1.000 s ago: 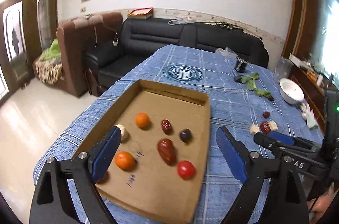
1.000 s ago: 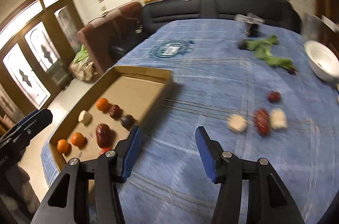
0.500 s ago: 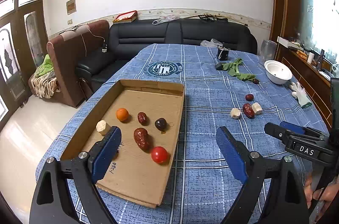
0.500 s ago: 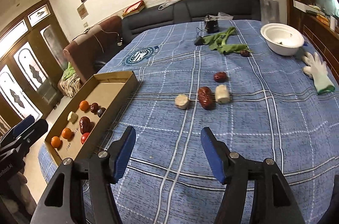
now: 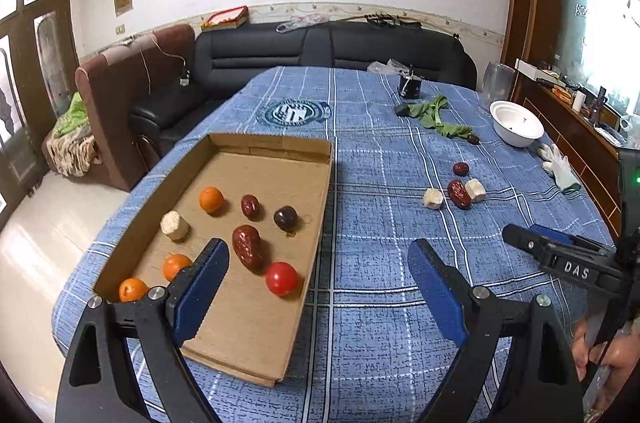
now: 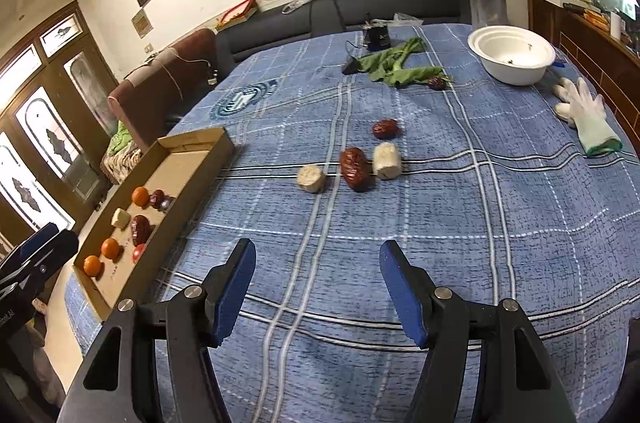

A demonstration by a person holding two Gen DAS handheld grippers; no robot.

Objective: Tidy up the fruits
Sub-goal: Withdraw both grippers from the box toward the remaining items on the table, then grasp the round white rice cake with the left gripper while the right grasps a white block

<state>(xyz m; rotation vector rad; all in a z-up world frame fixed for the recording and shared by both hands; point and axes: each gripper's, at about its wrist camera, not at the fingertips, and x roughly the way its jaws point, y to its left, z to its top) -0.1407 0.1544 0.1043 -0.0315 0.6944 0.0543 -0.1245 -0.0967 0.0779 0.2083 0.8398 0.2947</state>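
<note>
The tablecloth is blue with a plaid grid of white and black lines and carries a round dark-blue-and-white emblem. The cardboard tray is plain brown. Inside it lie three orange fruits, one bright red tomato, a dark purple round fruit and glossy red-brown dates. On the cloth, the large date is wrinkled red-brown; the two cylindrical pieces flanking it are pale cream. The bowl is white. The glove is white with a green cuff. The leafy vegetable is green. Gripper finger pads are blue on black frames.
</note>
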